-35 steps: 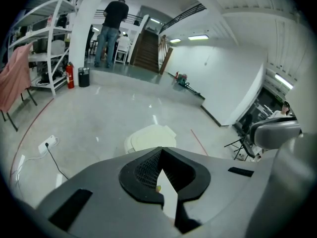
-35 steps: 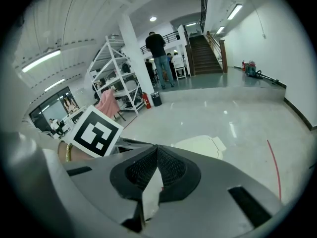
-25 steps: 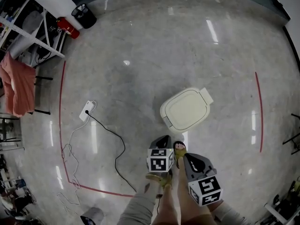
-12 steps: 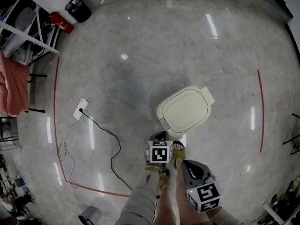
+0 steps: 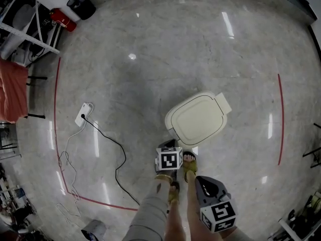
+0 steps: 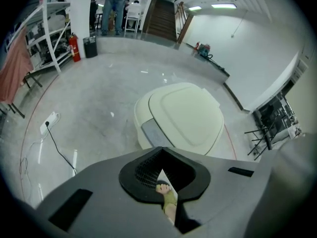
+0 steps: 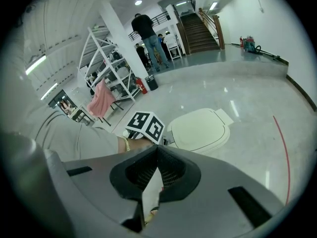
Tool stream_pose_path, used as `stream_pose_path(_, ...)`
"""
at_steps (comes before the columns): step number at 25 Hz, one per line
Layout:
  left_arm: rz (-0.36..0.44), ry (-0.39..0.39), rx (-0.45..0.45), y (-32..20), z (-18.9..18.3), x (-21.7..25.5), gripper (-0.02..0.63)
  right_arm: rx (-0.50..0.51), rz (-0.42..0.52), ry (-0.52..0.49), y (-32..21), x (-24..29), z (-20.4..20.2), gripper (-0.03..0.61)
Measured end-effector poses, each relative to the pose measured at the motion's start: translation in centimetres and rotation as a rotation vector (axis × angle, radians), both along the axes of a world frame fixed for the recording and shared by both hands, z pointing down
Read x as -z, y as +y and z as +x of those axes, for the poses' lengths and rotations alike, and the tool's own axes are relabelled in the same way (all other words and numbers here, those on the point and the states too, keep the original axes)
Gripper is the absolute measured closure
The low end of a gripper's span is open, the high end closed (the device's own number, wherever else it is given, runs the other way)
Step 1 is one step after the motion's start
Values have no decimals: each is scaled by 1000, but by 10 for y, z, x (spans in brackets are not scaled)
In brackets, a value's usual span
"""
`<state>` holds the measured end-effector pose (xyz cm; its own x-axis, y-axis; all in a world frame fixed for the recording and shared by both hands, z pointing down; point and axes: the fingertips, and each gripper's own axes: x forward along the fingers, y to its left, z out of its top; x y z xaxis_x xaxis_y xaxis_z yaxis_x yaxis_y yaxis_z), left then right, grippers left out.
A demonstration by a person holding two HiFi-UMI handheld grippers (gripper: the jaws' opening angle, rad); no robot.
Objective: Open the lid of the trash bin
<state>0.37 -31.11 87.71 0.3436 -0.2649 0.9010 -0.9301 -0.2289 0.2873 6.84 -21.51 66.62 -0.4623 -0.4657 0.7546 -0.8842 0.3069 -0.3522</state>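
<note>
The cream trash bin [image 5: 197,118] stands on the grey floor with its lid down flat. It also shows in the left gripper view [image 6: 183,110] and in the right gripper view [image 7: 200,130]. My left gripper [image 5: 167,144] hovers just short of the bin's near edge, by the grey front panel [image 6: 155,133]. Its jaws are shut, with nothing between them [image 6: 161,155]. My right gripper [image 5: 199,173] hangs lower and further back, to the right of my sandalled feet [image 5: 189,162]. It is shut and empty as well [image 7: 157,152]. Neither gripper touches the bin.
A white power strip [image 5: 83,113] with a black cable [image 5: 118,157] lies on the floor to the left. Red tape lines [image 5: 56,109] mark the floor. Metal shelving [image 5: 25,29], a red extinguisher [image 5: 62,21] and a pink cloth [image 5: 10,89] stand far left. People [image 7: 146,31] stand far off.
The bin has come nearer in the head view. My left gripper has moved up close to its near edge, while the right gripper has dropped back towards the bottom of the view.
</note>
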Motion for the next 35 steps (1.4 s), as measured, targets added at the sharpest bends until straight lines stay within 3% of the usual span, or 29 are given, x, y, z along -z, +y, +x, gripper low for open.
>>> stream_pose_path(6,-15,-54,-38,1,-9,-9,611,-10,-10,-9,0,-3,2,582)
stream_pose_path(18,25,-24,-16,-2,-3,-8,609,-47,-10,-9,8,-4,4,583)
stream_pose_path(24,22,-53,-47,-1,-4,-2,611,-54,7,1,10,2,5,581)
stream_pose_path(29,0,-40,-24,3,-9,21,611,-58,31,13,13,14,5,581)
stream_pose_path(35,66,16,-25,0,-7,79,611,-64,86,22,11,39,-2,582)
